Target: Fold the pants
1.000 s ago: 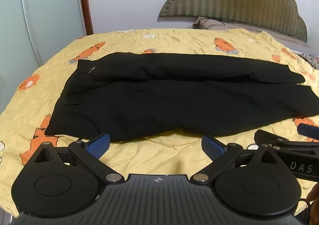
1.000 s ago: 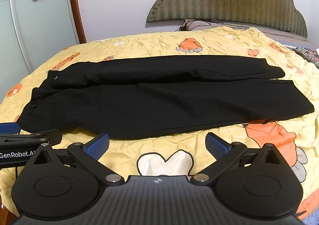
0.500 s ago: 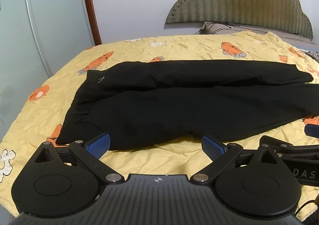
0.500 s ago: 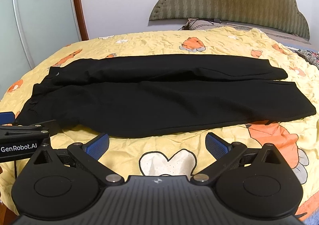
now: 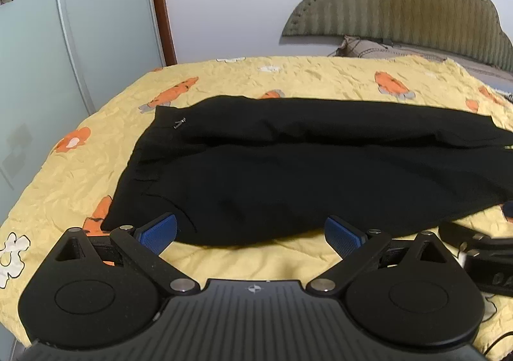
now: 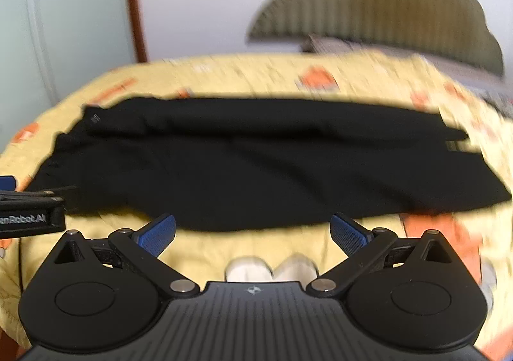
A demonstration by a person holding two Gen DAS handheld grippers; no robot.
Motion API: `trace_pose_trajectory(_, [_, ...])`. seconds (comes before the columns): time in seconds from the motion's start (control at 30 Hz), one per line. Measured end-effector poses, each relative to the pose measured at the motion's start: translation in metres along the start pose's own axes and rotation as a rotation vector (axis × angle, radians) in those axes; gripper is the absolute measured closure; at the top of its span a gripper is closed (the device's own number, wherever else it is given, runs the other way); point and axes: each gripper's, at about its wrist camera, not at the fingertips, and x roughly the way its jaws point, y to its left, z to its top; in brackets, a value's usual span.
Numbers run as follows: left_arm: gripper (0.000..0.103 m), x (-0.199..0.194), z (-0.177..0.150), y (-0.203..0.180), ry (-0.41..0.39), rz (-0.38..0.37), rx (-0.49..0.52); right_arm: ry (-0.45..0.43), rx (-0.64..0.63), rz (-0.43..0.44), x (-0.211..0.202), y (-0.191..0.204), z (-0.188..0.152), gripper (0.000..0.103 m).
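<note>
Black pants [image 5: 304,168] lie flat across the yellow bedspread [image 5: 256,79], waistband to the left, legs stretching right, one leg folded over the other. My left gripper [image 5: 250,233] stands open just short of the pants' near edge, close to the waistband end. Nothing sits between its blue pads [image 5: 158,229]. In the right wrist view, which is blurred by motion, the same pants [image 6: 256,162] fill the middle. My right gripper [image 6: 253,233] is open at the near hem, with empty blue pads [image 6: 348,234].
A padded headboard [image 5: 400,8] and a pillow [image 5: 368,48] stand at the back right. A glass sliding door [image 5: 80,24] with a wooden frame is at the left. The bed's edge falls away at the left and near me. Each gripper shows in the other's view.
Both grippers have moved forward toward the pants' near edge, and the pants now look larger. The left view has shifted toward the waistband. The pants have not moved.
</note>
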Motion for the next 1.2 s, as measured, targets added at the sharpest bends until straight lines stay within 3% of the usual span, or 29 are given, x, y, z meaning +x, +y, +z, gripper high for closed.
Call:
trace_pose_trajectory(0.1, [0.002,0.006,0.007,0.014,-0.007,0.035,-0.017,-0.169,-0.099,0.079,-0.009,0.008,0.016,0.0])
trace_pose_trajectory(0.17, [0.002,0.011,0.012,0.024,-0.01,0.061,-0.032,-0.246,-0.231,0.1,-0.006,0.02,0.027,0.0])
trace_pose_trajectory(0.27, [0.002,0.022,0.022,0.043,-0.001,0.112,-0.061,-0.208,-0.402,0.122,0.019,0.043,0.049,0.0])
trace_pose_trajectory(0.4, [0.002,0.038,0.036,0.071,0.011,0.187,-0.102,-0.224,-0.422,0.185,0.053,0.057,0.086,0.0])
trace_pose_trajectory(0.47, [0.002,0.044,0.044,0.086,0.015,0.217,-0.135,-0.18,-0.431,0.225,0.08,0.067,0.108,0.0])
trace_pose_trajectory(0.73, [0.002,0.074,0.075,0.125,0.046,0.244,-0.232,0.11,-0.481,0.643,0.222,0.103,0.178,0.0])
trace_pose_trajectory(0.83, [0.002,0.09,0.089,0.133,0.07,0.228,-0.247,0.2,-0.565,0.693,0.269,0.118,0.192,0.0])
trace_pose_trajectory(0.9, [0.002,0.1,0.097,0.135,0.074,0.217,-0.263,0.197,-0.603,0.702,0.294,0.123,0.202,0.0])
trace_pose_trajectory(1.1, [0.002,0.14,0.126,0.138,0.098,0.22,-0.278,0.281,-0.557,0.842,0.356,0.141,0.23,0.005])
trace_pose_trajectory(1.2, [0.002,0.165,0.143,0.145,0.14,0.172,-0.329,0.351,-0.567,0.886,0.38,0.158,0.234,0.011])
